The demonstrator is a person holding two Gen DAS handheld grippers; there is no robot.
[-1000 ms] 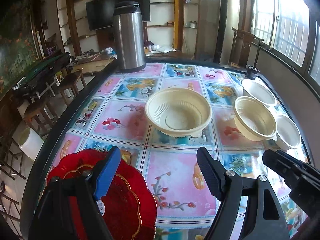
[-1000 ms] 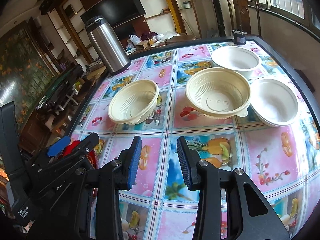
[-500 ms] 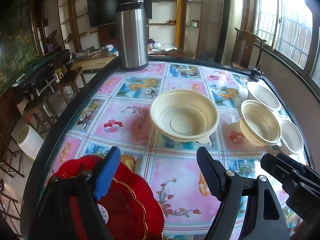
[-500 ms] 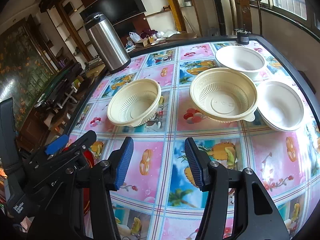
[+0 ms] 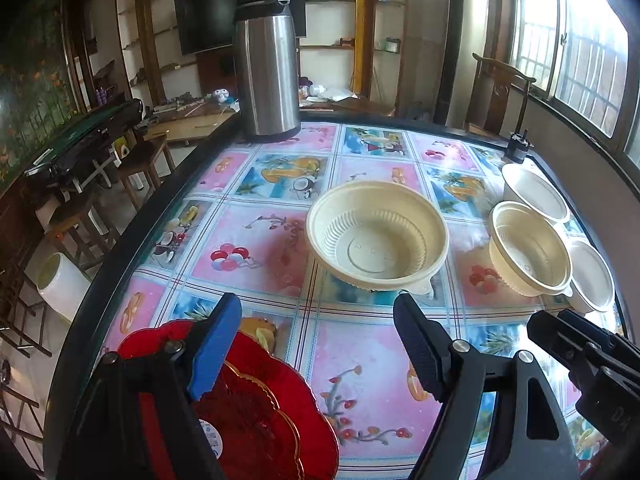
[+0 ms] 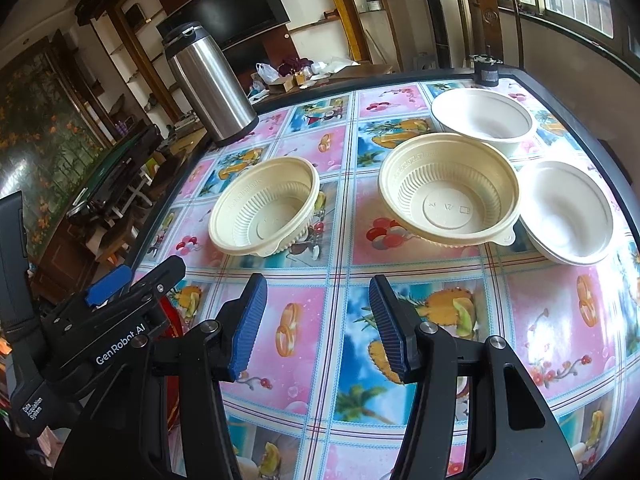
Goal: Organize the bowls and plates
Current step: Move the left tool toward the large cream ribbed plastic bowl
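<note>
A red plate with gold trim (image 5: 264,412) lies at the table's near left corner, partly hidden behind the left finger of my left gripper (image 5: 316,344), which stands open and empty above it. A ribbed cream bowl (image 5: 376,236) sits just beyond that gripper. Further right are a second cream bowl (image 5: 528,252) and two white bowls (image 5: 536,192) (image 5: 592,276). My right gripper (image 6: 318,320) is open over bare tablecloth with nothing between its pads. It faces the gap between the left cream bowl (image 6: 264,208) and the centre cream bowl (image 6: 448,200). The white bowls (image 6: 484,120) (image 6: 568,212) lie behind and to the right.
A tall steel thermos (image 5: 266,68) stands at the table's far left edge (image 6: 208,84). A small black object (image 6: 486,70) sits at the far right corner. The table (image 5: 360,380) has a dark curved rim and a fruit-print cloth. Stools and a white roll (image 5: 60,284) stand on the floor to the left.
The right gripper's jaws have spread wider apart. The left gripper's jaws stand as before. The bowls and the plate have not moved on the table.
</note>
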